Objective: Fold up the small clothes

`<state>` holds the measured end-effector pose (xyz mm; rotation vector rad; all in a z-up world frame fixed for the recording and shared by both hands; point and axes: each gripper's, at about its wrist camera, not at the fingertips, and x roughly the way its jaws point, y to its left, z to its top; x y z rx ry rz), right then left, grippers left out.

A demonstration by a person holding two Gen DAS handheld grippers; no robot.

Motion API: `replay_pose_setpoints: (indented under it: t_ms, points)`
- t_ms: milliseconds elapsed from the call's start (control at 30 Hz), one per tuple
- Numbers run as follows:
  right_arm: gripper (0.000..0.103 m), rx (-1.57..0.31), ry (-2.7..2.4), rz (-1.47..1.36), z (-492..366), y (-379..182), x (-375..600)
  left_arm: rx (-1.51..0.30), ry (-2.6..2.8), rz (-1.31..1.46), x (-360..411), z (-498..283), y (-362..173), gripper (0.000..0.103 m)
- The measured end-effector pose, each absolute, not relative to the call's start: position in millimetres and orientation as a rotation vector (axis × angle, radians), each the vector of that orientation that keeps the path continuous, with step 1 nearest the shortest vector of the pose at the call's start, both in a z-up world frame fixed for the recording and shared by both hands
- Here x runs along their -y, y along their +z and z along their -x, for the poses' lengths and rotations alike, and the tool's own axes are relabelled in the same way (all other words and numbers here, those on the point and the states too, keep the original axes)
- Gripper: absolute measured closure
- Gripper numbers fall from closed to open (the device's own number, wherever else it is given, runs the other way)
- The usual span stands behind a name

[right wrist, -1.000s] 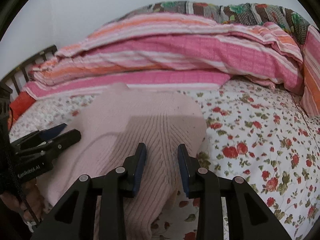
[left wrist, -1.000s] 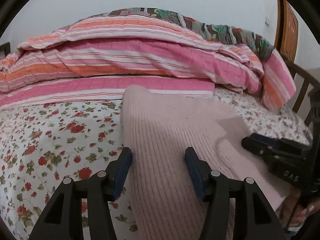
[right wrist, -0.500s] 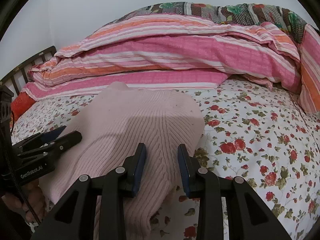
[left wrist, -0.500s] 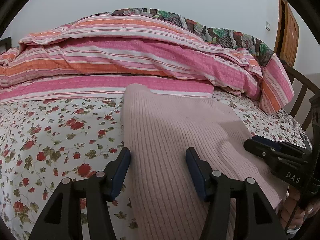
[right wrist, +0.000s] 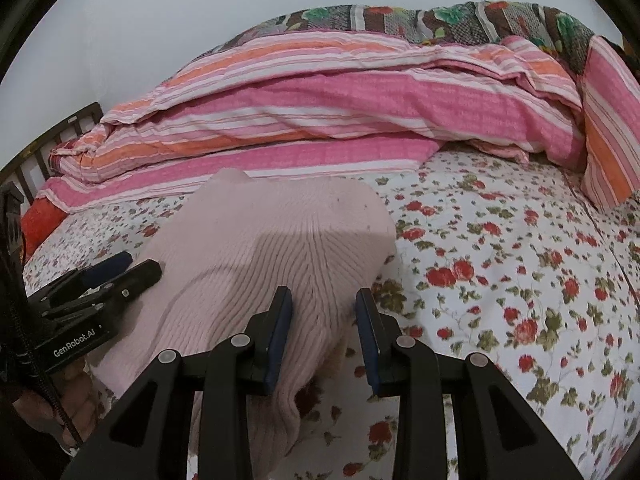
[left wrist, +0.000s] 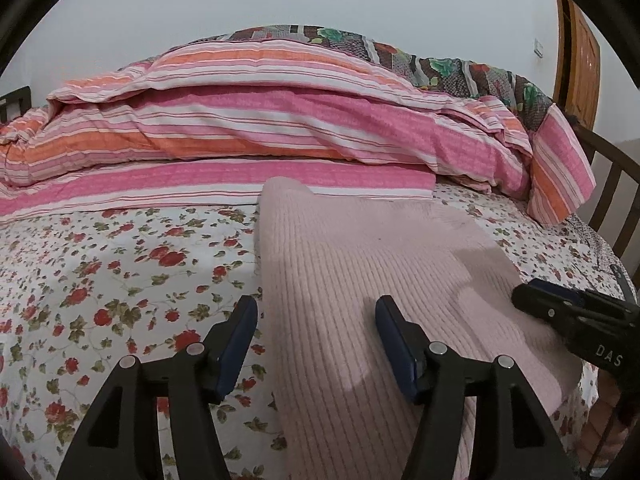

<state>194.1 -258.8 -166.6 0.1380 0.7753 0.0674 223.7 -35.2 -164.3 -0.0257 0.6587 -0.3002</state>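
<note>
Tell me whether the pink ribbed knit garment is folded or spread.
Spread: the pink ribbed knit garment lies flat on the floral bedsheet.

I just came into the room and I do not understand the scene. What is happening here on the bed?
A person is folding a pink knitted garment on a bed with a flowered sheet, using a handheld gripper in each hand. The left gripper has just been opening; its jaws straddle the garment's left edge without pressing it. The right gripper sits over the garment's right edge, jaws apart, not visibly pinching. A striped quilt is piled behind.
</note>
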Motion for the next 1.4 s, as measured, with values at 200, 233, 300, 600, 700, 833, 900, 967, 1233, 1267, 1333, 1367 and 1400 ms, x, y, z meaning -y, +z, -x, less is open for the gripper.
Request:
replay_pose_setpoints:
  t_ms: [200,233,300,600,700,833,900,967,1233,1267,1333,1367,1400]
  points:
    - [0.072,-0.793,0.029,-0.151,-175,-152,262,-0.649,-0.288,0.015,30,-212,-163,0.038]
    - [0.072,-0.794,0.019,-0.149,-171,-149,264,-0.65,-0.281,0.022,27,-208,-162,0.037]
    - [0.071,-0.796,0.001,-0.153,-161,-141,268,-0.662,-0.275,0.037,22,-203,-163,0.036]
    - [0.061,-0.825,-0.047,-0.139,-119,-117,277,-0.693,-0.204,0.008,12,-153,-136,0.036]
    - [0.052,-0.819,-0.055,-0.127,-105,-107,275,-0.652,-0.188,0.033,7,-126,-107,0.036]
    - [0.045,-0.807,-0.047,-0.13,-86,-90,272,-0.637,-0.165,0.019,10,-102,-82,0.029]
    - [0.043,-0.804,-0.053,-0.138,-78,-84,272,-0.628,-0.15,0.002,13,-92,-73,0.022]
    - [0.029,-0.787,-0.055,-0.14,-68,-77,271,-0.626,-0.138,-0.011,15,-83,-66,0.021]
    - [0.009,-0.741,-0.051,-0.108,-40,-57,258,-0.6,-0.102,-0.004,17,-53,-42,0.013]
    - [0.009,-0.742,-0.049,-0.102,-38,-56,256,-0.597,-0.101,-0.003,18,-50,-40,0.013]
    - [0.008,-0.738,-0.043,-0.095,-34,-53,254,-0.594,-0.101,-0.007,20,-46,-38,0.013]
    - [0.007,-0.734,-0.041,-0.093,-32,-52,253,-0.593,-0.1,-0.009,21,-45,-37,0.013]
    - [0.007,-0.731,-0.042,-0.091,-30,-51,253,-0.592,-0.1,-0.011,21,-44,-36,0.013]
